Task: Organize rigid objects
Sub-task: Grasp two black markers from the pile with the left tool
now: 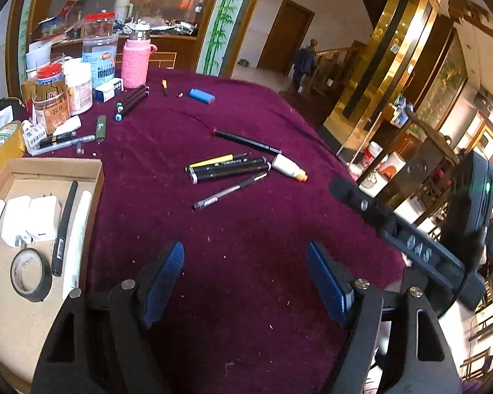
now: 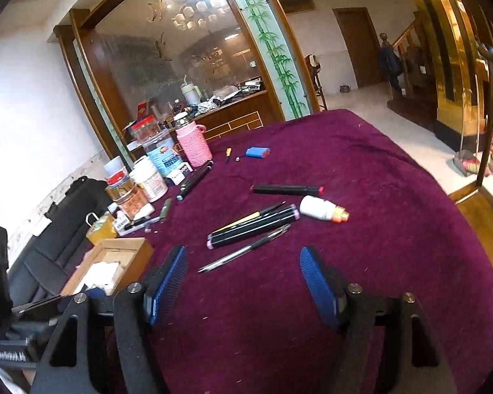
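Both grippers empty. Left gripper (image 1: 245, 274): blue ribbed fingers (image 1: 164, 274) spread wide, nothing between them, only bare cloth under the gap. Right gripper (image 2: 244, 279): same, fingers (image 2: 167, 282) spread, nothing pinched.

Surface is a round table under a dark magenta velvet cloth (image 1: 246, 229).

Left wrist view:
- Shallow brown cardboard box (image 1: 49, 167) at 9 o'clock of the left gripper, resting on the cloth. Inside: two white plug adapters (image 1: 33, 216), a black tape roll (image 1: 31, 274), a black pen (image 1: 64, 226) and a white stick-shaped item lying lengthwise beside it.
- Loose cluster of pens and black markers (image 1: 228, 169) at 12 o'clock, well apart from the fingers. One thin dark pen (image 1: 228, 192) lies nearest, slightly off the bundle.
- White tube with orange cap (image 1: 289, 168) touching or just beside the cluster's right end; can't tell which.
- Long black marker with red tip (image 1: 246, 140) past the cluster, lying apart.
- Blue rectangular battery pack (image 1: 202, 95) further out at 12 o'clock, small yellow-handled tool (image 1: 164, 87) to its left.
- At 10–11 o'clock: pink knit-sleeved bottle (image 1: 136, 57), jars and cans, a yellow tape roll (image 1: 3, 146), more pens.
- The right gripper's black body shows at 3 o'clock.

Right wrist view: thin pen closest, just ahead of the left-hand finger, not touching. Box at 9 o'clock.
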Motion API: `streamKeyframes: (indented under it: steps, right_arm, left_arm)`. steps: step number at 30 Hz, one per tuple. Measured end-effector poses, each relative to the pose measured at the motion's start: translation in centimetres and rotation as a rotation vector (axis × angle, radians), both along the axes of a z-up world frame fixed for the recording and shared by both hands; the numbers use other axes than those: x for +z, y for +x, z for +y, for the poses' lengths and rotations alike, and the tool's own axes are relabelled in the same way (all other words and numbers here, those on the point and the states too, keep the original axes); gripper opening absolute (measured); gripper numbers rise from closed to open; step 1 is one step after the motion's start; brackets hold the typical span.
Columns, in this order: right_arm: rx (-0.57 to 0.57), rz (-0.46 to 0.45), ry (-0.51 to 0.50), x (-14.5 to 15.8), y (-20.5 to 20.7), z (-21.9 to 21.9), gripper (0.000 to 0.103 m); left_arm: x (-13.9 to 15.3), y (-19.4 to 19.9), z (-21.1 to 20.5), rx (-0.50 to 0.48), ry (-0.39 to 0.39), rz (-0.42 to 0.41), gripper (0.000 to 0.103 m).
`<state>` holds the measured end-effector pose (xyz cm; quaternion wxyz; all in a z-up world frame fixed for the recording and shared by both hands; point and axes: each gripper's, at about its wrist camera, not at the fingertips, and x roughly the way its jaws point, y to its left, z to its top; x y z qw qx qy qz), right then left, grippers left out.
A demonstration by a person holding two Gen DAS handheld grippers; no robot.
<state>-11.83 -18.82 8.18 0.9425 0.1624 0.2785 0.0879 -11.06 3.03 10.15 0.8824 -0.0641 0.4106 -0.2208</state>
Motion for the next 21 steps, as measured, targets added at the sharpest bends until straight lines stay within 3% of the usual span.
streamKeyframes:
  steps: [4,14,21]
  right_arm:
    - [0.01,0.014,-0.03,-0.1,2.3,-1.0,0.075]
    - [-0.083,0.14,0.068,-3.4,11.8,-6.0,0.075]
    - [-0.098,0.146,0.115,-5.7,13.2,-7.8,0.075]
  left_arm:
    - [-0.5,0.5,0.6,0.039,0.004,0.032,0.076]
    - [-1.9,2.1,2.4,0.099,0.021,0.082,0.076]
    - [-3.1,5.9,2.4,0.119,0.073,0.126,0.076]
